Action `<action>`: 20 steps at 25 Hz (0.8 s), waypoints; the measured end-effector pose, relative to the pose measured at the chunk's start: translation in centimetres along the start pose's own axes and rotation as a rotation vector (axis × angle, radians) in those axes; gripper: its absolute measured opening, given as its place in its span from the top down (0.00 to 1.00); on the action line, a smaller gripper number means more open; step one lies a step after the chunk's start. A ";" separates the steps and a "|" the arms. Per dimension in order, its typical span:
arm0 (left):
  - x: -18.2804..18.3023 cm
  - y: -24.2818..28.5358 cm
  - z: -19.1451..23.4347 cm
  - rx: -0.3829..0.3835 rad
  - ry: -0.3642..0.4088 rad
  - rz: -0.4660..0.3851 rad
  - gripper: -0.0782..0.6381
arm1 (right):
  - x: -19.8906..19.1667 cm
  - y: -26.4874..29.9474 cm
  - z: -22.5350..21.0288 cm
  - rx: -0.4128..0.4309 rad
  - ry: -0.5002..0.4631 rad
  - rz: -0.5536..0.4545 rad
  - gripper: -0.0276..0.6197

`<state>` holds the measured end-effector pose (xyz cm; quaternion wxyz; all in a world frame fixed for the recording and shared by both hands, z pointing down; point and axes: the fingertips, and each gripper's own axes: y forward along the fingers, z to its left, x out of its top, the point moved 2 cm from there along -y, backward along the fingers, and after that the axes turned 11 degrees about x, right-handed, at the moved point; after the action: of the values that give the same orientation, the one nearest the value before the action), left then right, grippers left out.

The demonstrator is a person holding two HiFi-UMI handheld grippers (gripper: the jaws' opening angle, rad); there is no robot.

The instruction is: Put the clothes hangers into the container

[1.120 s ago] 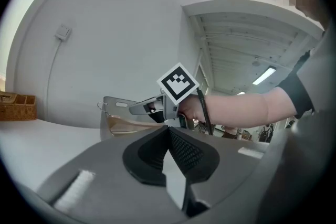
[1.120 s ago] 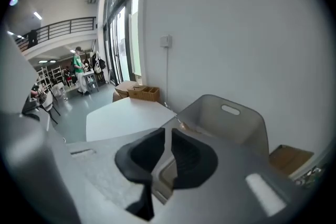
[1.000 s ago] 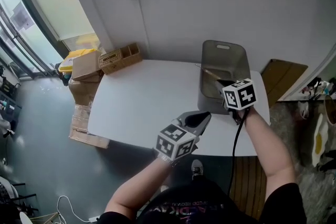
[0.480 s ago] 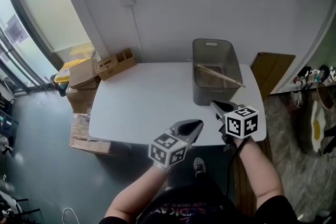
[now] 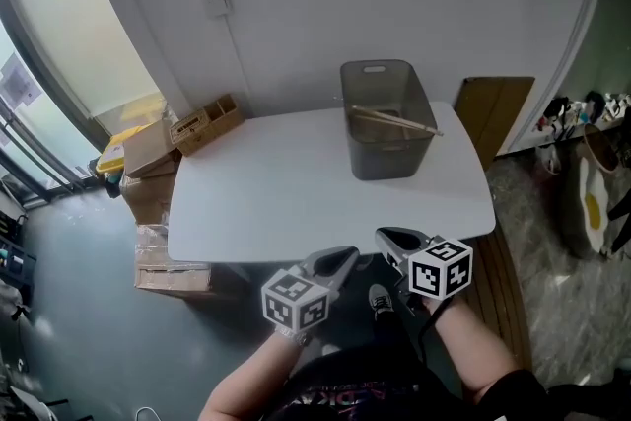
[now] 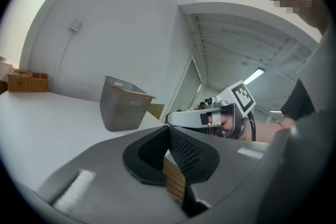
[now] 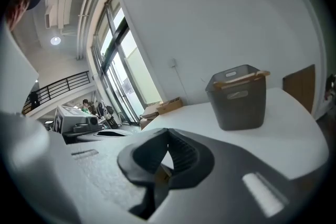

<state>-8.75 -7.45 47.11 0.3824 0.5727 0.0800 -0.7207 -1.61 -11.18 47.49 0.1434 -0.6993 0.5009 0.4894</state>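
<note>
A grey plastic container (image 5: 385,118) stands on the far right part of the white table (image 5: 256,197). Wooden clothes hangers (image 5: 396,120) lie slanted inside it and stick up past the rim (image 7: 240,77). Both grippers hang in front of the table's near edge, well short of the container. My left gripper (image 5: 349,255) has its jaws closed together with nothing between them. My right gripper (image 5: 384,236) is shut and empty too. The left gripper view shows the container (image 6: 123,104) ahead and the right gripper (image 6: 202,118) beside it.
A wooden organiser box (image 5: 202,120) sits on the table's far left corner. Cardboard boxes (image 5: 148,153) are stacked on the floor at the left. A brown board (image 5: 493,108) leans on the wall at the right. A shoe (image 5: 380,296) shows below the grippers.
The right gripper was at the container's near rim and has pulled back past the table's near edge. The left gripper has drawn back as well. Both stayed shut.
</note>
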 end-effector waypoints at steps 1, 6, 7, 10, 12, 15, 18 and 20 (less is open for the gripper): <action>-0.6 -0.6 -0.1 0.002 -0.005 0.005 0.89 | -0.9 -0.2 0.7 0.003 0.009 0.002 0.95; -3.3 -3.3 0.0 0.013 -0.033 0.029 0.89 | -4.7 -1.1 3.5 0.014 0.052 0.008 0.95; -3.8 -3.9 0.0 0.015 -0.038 0.034 0.89 | -5.3 -1.2 4.0 0.018 0.059 0.011 0.95; -5.0 -5.3 0.0 0.027 -0.049 0.050 0.89 | -7.2 -1.5 5.5 0.032 0.081 0.024 0.95; -5.6 -5.9 0.0 0.032 -0.057 0.054 0.89 | -8.3 -1.5 6.3 0.039 0.093 0.036 0.95; -6.1 -6.6 -0.1 0.032 -0.067 0.055 0.89 | -9.3 -1.5 7.0 0.044 0.103 0.050 0.95; -6.4 -7.0 -0.3 0.030 -0.072 0.055 0.89 | -9.9 -1.3 7.5 0.048 0.109 0.059 0.95; -6.6 -7.1 -0.3 0.029 -0.075 0.053 0.89 | -10.3 -1.1 8.0 0.056 0.112 0.066 0.95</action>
<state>-12.72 0.73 50.58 0.3960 0.5526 0.0398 -0.7323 -5.18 0.58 51.88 0.1184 -0.7045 0.5444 0.4398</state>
